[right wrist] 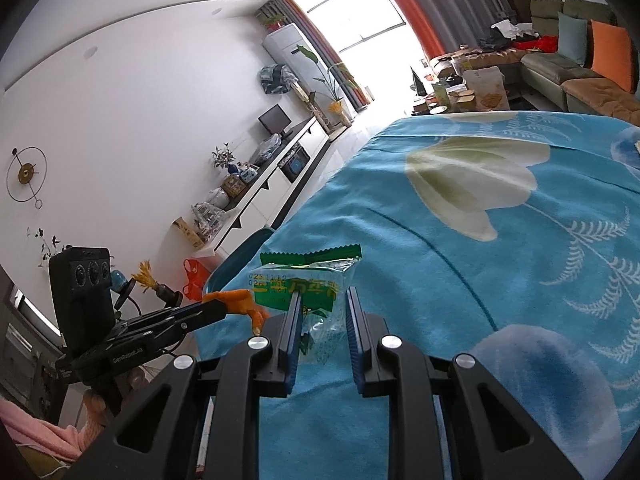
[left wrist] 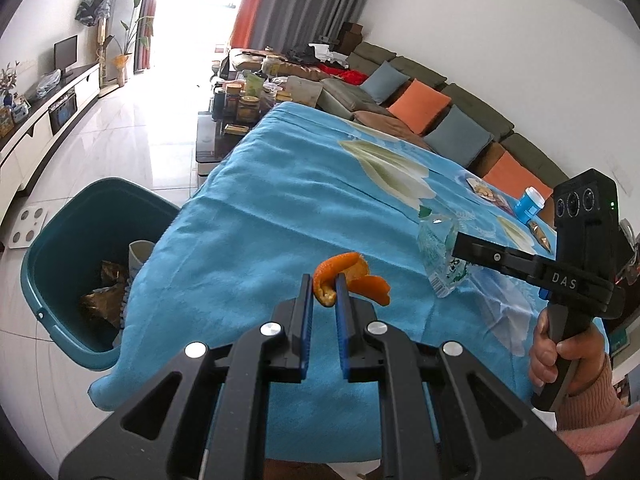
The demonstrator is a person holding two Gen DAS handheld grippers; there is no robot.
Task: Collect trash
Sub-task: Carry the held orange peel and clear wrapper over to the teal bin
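We hold orange peel [left wrist: 348, 276] pinched between the left gripper's [left wrist: 324, 292] fingers and a plastic wrapper [right wrist: 308, 292] between the right gripper's [right wrist: 324, 300], seemingly by its edge. Either could slip before reaching the bin [left wrist: 60, 240], left of the fingers beside the worktop [left wrist: 280, 184].

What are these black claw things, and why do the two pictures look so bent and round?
They are hand-held grippers: a person's hand squeezes a handle to shut two fingers. Each carries a wide-angle camera looking along its fingers, which bends the view. One picture comes from the left gripper, shut on an orange peel. The other comes from the right gripper, which holds a clear snack wrapper with green print. Below lies a blue blanket with flower patterns; a blue cup and some scraps remain on it. Beside it stands a teal bin already holding trash.
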